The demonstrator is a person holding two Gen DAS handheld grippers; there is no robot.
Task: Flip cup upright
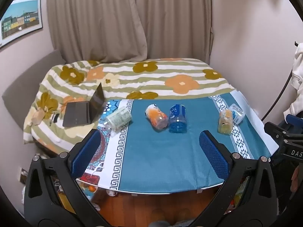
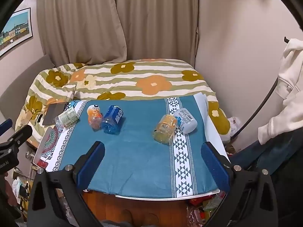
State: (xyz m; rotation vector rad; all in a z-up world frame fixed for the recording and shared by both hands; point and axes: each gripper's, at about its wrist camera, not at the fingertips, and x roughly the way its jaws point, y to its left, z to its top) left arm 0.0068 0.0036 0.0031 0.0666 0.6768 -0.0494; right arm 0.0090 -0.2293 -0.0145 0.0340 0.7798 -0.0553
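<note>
While both hand-held grippers hovered over the near edge of the surface [image 1: 151, 160], their blue pads stood wide apart and held nothing. The left hand-held gripper [image 1: 149, 151] pointed at the middle of the teal cloth [image 2: 132, 151], and the right hand-held gripper [image 2: 152, 162] pointed a little more to the right.

Five cups lay on their sides on the cloth, none upright. A green cup [image 1: 118, 118] lay at the far left, near a laptop [image 1: 83, 111] on the bed [image 1: 151, 75]. An orange cup [image 1: 156, 117] and a blue cup [image 1: 177, 118] lay in the middle, touching each other. At the far right, a yellow cup [image 2: 166, 128] lay against a white cup [image 2: 185, 120] on the patterned white stripe. All cups were well apart from the pads.
</note>
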